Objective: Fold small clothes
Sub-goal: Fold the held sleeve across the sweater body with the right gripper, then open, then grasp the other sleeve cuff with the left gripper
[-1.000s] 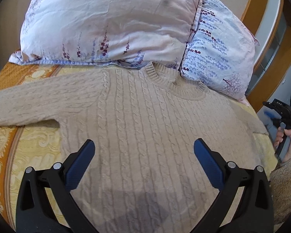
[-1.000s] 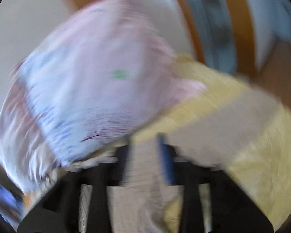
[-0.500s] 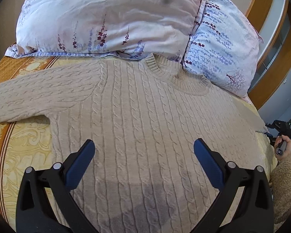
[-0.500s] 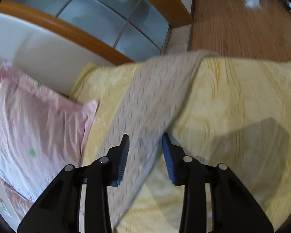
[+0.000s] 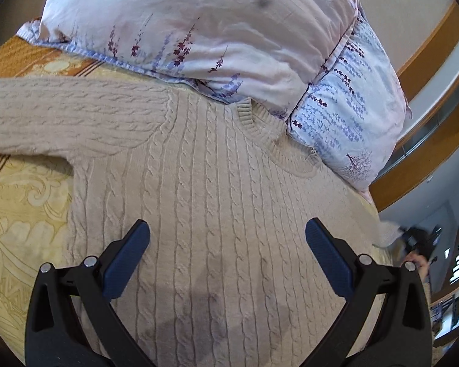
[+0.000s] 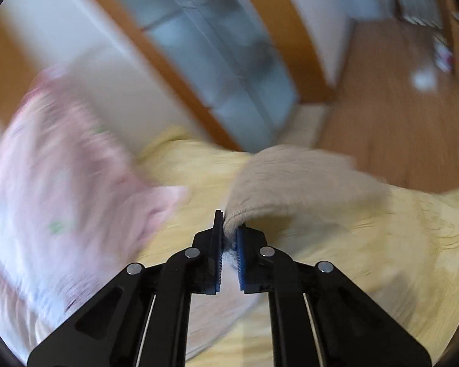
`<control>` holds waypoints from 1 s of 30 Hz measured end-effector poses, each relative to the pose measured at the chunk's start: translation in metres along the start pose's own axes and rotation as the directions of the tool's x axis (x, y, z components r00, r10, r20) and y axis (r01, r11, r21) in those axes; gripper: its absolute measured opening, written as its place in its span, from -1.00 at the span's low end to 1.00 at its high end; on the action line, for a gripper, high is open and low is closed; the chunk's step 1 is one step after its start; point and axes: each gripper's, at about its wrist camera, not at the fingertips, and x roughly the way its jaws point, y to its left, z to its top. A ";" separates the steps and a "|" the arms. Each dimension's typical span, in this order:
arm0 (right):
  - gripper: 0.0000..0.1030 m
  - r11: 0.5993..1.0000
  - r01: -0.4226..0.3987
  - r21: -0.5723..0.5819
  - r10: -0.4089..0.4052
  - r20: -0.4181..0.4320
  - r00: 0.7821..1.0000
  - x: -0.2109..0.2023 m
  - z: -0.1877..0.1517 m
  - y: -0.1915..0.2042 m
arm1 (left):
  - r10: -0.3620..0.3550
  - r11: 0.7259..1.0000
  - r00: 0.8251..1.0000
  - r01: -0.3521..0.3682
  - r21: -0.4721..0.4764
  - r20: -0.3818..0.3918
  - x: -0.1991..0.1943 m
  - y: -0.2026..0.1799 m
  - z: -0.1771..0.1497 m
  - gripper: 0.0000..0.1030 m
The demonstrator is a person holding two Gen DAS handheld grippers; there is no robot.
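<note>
A beige cable-knit sweater (image 5: 205, 189) lies flat on the yellow bedspread (image 5: 21, 214), collar toward the pillows. Its left sleeve (image 5: 61, 116) stretches out to the left. My left gripper (image 5: 226, 235) is open and empty, hovering over the sweater's body. My right gripper (image 6: 229, 229) is shut on the cuff of the right sleeve (image 6: 290, 180), which is lifted and arches over the bedspread (image 6: 382, 244). The right wrist view is motion-blurred. The right gripper and lifted cuff also show at the far right of the left wrist view (image 5: 391, 235).
Two floral pillows (image 5: 199, 24) (image 5: 352, 116) lie at the head of the bed, touching the sweater's collar. A wooden headboard frame with glass panels (image 6: 223, 61) and a wooden floor (image 6: 397, 116) lie beyond the bed's right side.
My right gripper has closed on the right sleeve's cuff and lifted it off the bed. My left gripper has drifted slightly lower and nearer the sweater, still open.
</note>
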 end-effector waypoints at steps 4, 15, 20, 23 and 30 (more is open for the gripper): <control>-0.84 0.952 -0.246 -0.183 0.234 -0.082 0.969 -0.028 -0.044 0.091 | -0.005 1.000 1.000 0.005 0.027 0.006 0.000 -0.005 0.002 0.96; -0.76 0.739 -0.492 -0.460 0.137 -0.613 0.778 0.005 -0.263 0.227 | -0.121 0.992 0.992 0.120 -0.040 -0.036 0.012 -0.008 0.008 0.96; -0.18 0.805 -0.503 -0.315 0.229 -0.617 0.753 -0.006 -0.245 0.208 | -0.149 0.988 0.986 0.144 -0.061 -0.074 0.019 -0.009 0.009 0.96; -0.12 0.859 -0.441 -0.260 0.230 -0.572 0.787 -0.001 -0.226 0.201 | -0.166 0.984 0.981 0.158 -0.080 -0.096 0.023 -0.009 0.010 0.96; -0.83 0.846 -0.423 -0.326 0.248 -0.461 0.852 -0.006 -0.224 0.230 | -0.189 0.977 0.979 0.178 -0.122 -0.083 0.017 0.002 0.015 0.93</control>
